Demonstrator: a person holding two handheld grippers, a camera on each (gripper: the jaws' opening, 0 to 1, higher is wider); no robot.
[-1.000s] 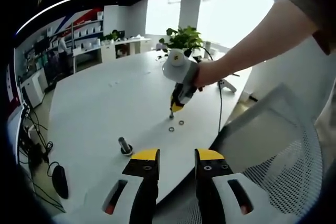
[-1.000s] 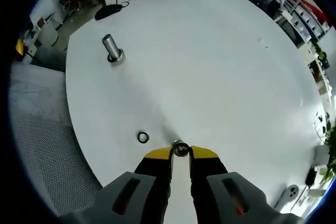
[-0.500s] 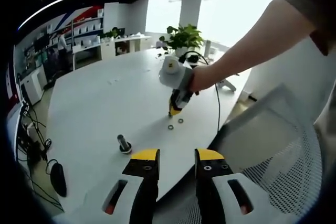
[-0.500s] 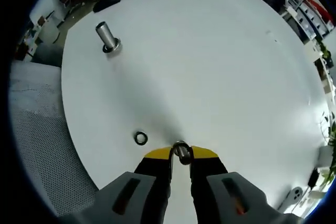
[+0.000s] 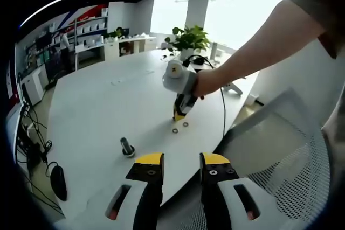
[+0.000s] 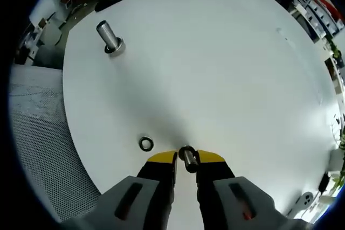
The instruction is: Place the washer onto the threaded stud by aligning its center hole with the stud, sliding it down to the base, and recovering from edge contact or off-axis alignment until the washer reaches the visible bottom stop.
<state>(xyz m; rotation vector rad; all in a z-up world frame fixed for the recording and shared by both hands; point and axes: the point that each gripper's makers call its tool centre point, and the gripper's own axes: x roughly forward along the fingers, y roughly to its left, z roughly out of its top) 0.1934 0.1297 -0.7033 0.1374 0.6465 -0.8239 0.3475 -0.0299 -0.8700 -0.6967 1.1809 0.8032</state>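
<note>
The threaded stud (image 6: 108, 36) stands upright on a round base near the white table's edge (image 6: 75, 133), and in the left gripper view the stud (image 5: 127, 147) sits just ahead of my left jaws. My right gripper (image 6: 186, 158) is shut on a small metal washer (image 6: 187, 153), held on edge between the yellow tips. Another washer (image 6: 145, 144) lies flat on the table just to their left. A hand holds the right gripper (image 5: 178, 116) a little above two loose washers (image 5: 176, 131). My left gripper (image 5: 181, 160) stands open with nothing in it, off the table's near edge.
A mesh office chair (image 6: 38, 149) stands against the table's edge, seen as the mesh chair (image 5: 280, 171) at right. A black mouse (image 6: 110, 5) lies beyond the stud. A potted plant (image 5: 190, 39) and a cable (image 5: 223, 106) sit at the far side.
The right gripper has risen slightly off the table with the washer, which has tilted between the tips. The left gripper has hardly moved.
</note>
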